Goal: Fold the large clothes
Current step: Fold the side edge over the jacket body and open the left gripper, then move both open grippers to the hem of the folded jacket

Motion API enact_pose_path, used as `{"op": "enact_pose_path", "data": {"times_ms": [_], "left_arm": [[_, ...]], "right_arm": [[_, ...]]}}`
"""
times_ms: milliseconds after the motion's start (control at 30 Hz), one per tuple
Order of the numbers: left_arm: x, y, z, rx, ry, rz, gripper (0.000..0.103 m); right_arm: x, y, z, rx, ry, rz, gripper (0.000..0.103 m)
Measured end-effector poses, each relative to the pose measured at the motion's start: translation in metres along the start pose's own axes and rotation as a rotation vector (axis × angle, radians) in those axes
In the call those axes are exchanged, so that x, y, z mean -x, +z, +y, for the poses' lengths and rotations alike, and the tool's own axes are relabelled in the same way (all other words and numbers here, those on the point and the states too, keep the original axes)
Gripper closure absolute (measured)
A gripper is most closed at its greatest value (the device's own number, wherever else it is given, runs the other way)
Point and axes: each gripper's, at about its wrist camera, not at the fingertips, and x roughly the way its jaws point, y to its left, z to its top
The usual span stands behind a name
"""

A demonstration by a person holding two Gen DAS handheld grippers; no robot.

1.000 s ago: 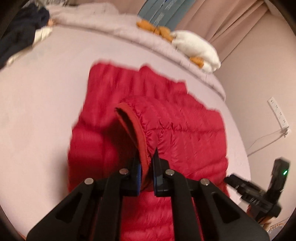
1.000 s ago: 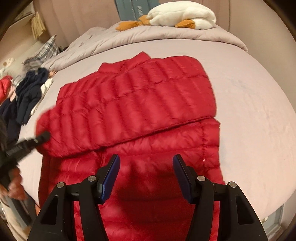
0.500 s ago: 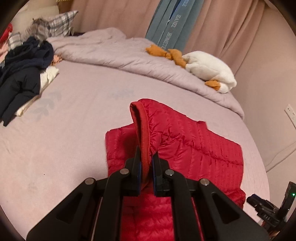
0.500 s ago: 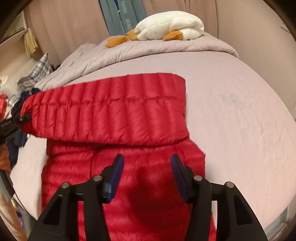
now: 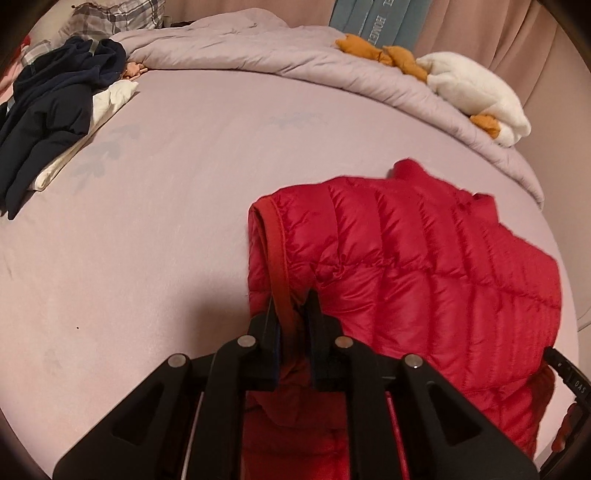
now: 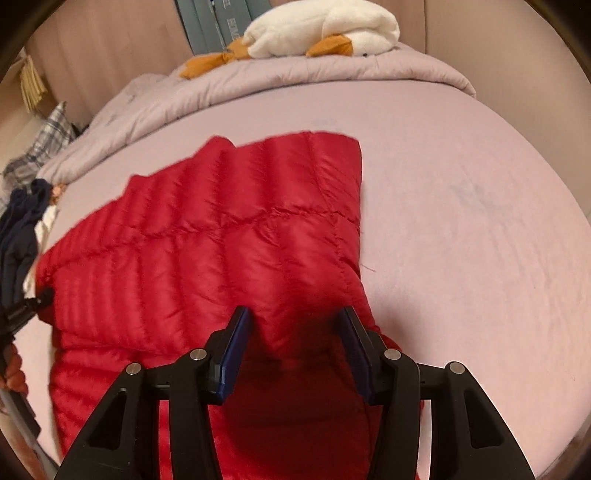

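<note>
A red quilted down jacket lies folded over itself on the pink bed sheet. My left gripper pinches the jacket's dark red hem band at the left edge of the top layer; its jaws are opening, with the hem still between the pads. In the right wrist view the jacket spreads ahead and to the left. My right gripper stands open just over the jacket's near right corner, and a raised fold sits between its fingers without being pressed. The left gripper's tip shows at the jacket's far left edge.
Dark navy clothes on a white garment lie at the bed's far left. A bunched lilac duvet runs along the back, with a white and orange plush goose on it. A plaid pillow is behind.
My left gripper has carried the hem across and down, so the top layer now lies lower over the jacket. My right gripper has moved in to the jacket's right corner.
</note>
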Motion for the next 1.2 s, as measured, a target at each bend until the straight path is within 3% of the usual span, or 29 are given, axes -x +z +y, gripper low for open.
{"op": "enact_pose_path", "data": {"times_ms": [133, 533, 733, 900, 1033, 1200], "left_arm": [[-0.010, -0.003, -0.001, -0.017, 0.038, 0.009, 0.087], [-0.010, -0.010, 0.007, 0.038, 0.036, 0.013, 0.077], [0.009, -0.020, 0.017, 0.074, 0.058, -0.010, 0.051], [0.034, -0.024, 0.018, 0.086, 0.051, -0.023, 0.042], [0.068, -0.030, 0.013, 0.082, 0.016, -0.073, 0.025], [0.109, -0.038, 0.006, 0.103, -0.070, -0.132, 0.012]], "right_arm": [[-0.006, -0.002, 0.001, 0.005, -0.005, 0.010, 0.052], [-0.011, 0.000, -0.003, 0.009, -0.014, 0.016, 0.052], [0.001, -0.003, -0.005, 0.007, -0.075, -0.011, 0.051], [0.022, -0.007, -0.013, -0.015, -0.080, -0.037, 0.051], [0.043, -0.010, -0.019, -0.028, -0.070, -0.072, 0.050], [0.074, -0.017, -0.018, -0.025, -0.049, -0.134, 0.043]]}}
